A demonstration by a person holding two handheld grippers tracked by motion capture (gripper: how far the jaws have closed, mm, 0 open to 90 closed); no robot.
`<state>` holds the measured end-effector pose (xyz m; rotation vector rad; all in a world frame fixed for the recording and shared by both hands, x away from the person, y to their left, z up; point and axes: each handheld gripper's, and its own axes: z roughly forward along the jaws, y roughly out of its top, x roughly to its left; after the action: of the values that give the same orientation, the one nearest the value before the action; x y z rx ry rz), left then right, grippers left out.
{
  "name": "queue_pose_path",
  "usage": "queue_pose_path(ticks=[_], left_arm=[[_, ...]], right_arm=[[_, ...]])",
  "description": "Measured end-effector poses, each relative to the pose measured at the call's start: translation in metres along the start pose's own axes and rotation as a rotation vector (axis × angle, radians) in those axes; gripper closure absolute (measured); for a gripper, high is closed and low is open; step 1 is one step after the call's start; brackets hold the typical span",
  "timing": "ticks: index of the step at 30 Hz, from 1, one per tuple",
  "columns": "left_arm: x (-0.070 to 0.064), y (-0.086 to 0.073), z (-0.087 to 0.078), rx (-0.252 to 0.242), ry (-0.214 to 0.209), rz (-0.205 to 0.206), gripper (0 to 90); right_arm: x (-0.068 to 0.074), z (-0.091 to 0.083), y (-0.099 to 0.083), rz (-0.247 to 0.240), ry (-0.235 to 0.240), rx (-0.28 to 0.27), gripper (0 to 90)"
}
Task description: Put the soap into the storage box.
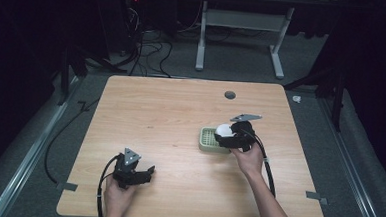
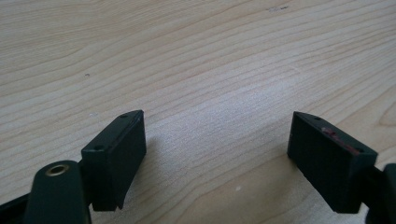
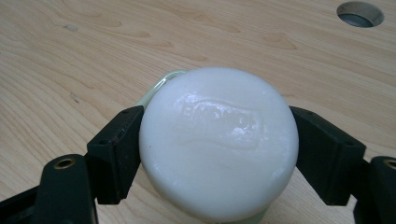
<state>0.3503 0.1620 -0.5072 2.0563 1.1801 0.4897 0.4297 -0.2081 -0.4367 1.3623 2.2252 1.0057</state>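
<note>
The wooden tabletop [image 1: 180, 123] stands in a dark room. At about 3 o'clock from its middle, your right gripper [image 1: 232, 134] holds the white soap bar [image 3: 218, 140] firmly between its jaws, just above the pale green soap dish [image 1: 208, 138]. At 7 o'clock, your left gripper [image 2: 217, 154] is wide, with bare wood between its jaws.

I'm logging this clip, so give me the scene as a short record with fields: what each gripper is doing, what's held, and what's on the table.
right gripper: shut on the white soap bar, fingers pressed to its two sides
soap position: over the pale green soap dish; contact with the dish cannot be told
left gripper: open, holding nothing, low over bare wood
table: light wood, round hole near the far edge
</note>
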Motion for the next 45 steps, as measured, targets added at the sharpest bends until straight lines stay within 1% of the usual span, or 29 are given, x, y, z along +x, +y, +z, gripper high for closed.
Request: queue_pose_path(ticks=[3,10,20,23,29,33,36,41,45], left_arm=[[0.000,0.000,0.000,0.000,0.000,0.000,19.9],[0.000,0.000,0.000,0.000,0.001,0.001,19.8],[0.000,0.000,0.000,0.000,0.000,0.000,19.8],[0.000,0.000,0.000,0.000,0.001,0.000,19.8],[0.000,0.000,0.000,0.000,0.000,0.000,19.8],[0.000,0.000,0.000,0.000,0.000,0.000,19.9],[0.000,0.000,0.000,0.000,0.001,0.001,19.8],[0.000,0.000,0.000,0.000,0.001,0.001,19.9],[0.000,0.000,0.000,0.000,0.001,0.000,19.9]], right_arm=[[0.002,0.005,0.001,-0.005,0.000,0.001,23.6],[0.003,0.016,0.000,-0.015,-0.013,0.023,23.6],[0.003,0.030,-0.002,-0.005,-0.013,0.048,23.6],[0.005,0.034,-0.003,-0.018,-0.027,0.059,23.6],[0.004,0.039,-0.005,-0.017,-0.025,0.070,23.5],[0.003,0.042,-0.006,-0.005,-0.020,0.080,23.5],[0.003,0.044,-0.007,-0.008,-0.030,0.094,23.3],[0.002,0.045,-0.006,0.003,-0.024,0.093,23.2],[0.002,0.044,-0.006,-0.003,-0.030,0.091,22.6]])
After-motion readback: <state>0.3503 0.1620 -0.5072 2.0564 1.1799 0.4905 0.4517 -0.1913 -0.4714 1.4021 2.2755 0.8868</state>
